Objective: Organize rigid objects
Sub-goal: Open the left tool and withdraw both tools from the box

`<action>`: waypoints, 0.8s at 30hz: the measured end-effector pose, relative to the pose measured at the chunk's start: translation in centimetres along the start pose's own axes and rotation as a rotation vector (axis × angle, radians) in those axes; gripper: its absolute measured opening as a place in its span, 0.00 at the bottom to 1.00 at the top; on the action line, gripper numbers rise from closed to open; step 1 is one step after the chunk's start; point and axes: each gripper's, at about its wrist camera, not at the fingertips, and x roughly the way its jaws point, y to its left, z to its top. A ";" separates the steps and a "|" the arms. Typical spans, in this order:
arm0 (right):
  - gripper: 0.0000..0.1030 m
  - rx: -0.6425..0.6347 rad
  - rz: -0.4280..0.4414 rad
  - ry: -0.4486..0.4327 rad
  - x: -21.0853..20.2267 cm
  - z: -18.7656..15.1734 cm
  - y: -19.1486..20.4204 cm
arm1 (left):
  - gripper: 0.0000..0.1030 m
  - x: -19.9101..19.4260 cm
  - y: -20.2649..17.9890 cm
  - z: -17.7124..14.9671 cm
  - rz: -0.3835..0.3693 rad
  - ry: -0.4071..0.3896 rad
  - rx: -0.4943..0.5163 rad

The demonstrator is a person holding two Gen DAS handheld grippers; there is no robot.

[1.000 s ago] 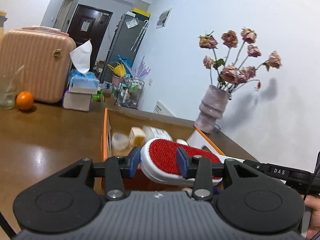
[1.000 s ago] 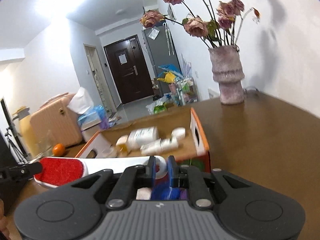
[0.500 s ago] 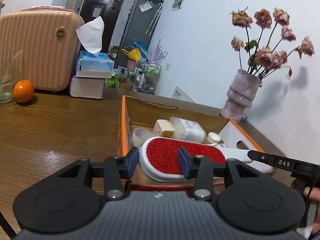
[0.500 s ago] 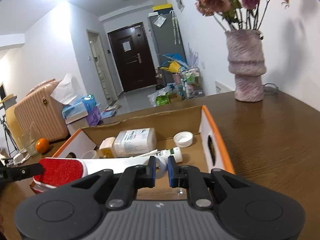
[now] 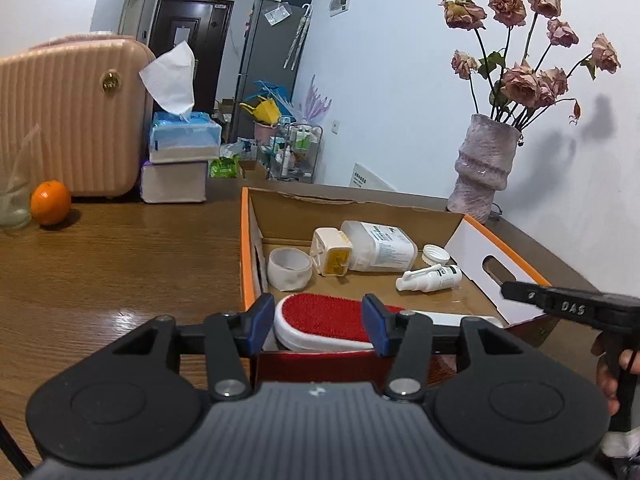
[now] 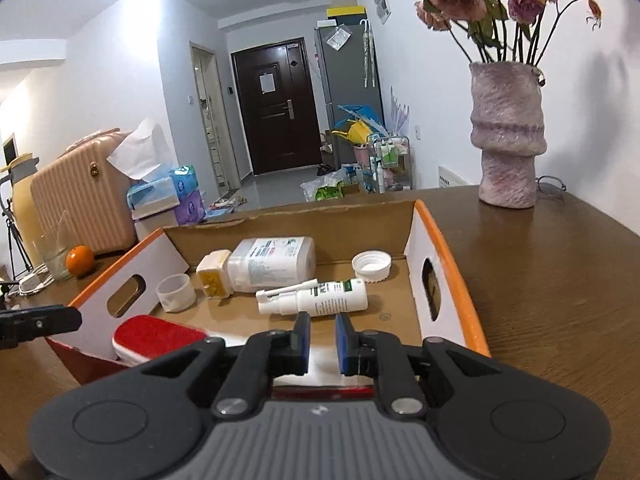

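Note:
A lint brush (image 5: 324, 316) with a red head and a white handle lies along the front of the orange-rimmed cardboard box (image 5: 472, 248). My left gripper (image 5: 319, 326) straddles the red head. Its jaws are opening and the pads stand just off the head's sides. My right gripper (image 6: 322, 344) is shut on the brush's white handle, and the red head (image 6: 156, 336) shows to its left. Deeper in the box (image 6: 452, 280) lie a large white bottle (image 5: 380, 246), a yellow-topped container (image 5: 332, 258), a white cup (image 5: 290, 268), a spray bottle (image 5: 430, 278) and a white lid (image 5: 436, 254).
A grey vase of dried roses (image 5: 484, 168) stands on the wooden table behind the box to the right. At the far left are an orange (image 5: 51, 208), a glass (image 5: 14, 200), a pink suitcase (image 5: 72, 120) and stacked tissue boxes (image 5: 180, 152). A person's hand (image 5: 604, 372) shows at the right edge.
Both grippers have carried the brush forward and down until it lies in the front of the box. The left jaws have widened off the red head.

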 end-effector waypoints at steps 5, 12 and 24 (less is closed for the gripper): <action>0.16 -0.033 -0.012 -0.008 -1.9 1.1 0.6 | 0.52 -2.1 -0.6 1.0 0.017 -0.018 0.010; 0.40 -0.121 0.000 -0.056 -7.0 2.9 3.2 | 0.75 -7.3 -2.5 1.9 0.072 -0.118 0.039; 0.98 -0.235 -0.067 -0.308 -14.3 0.5 6.9 | 1.00 -13.6 -6.1 -0.8 0.124 -0.294 0.089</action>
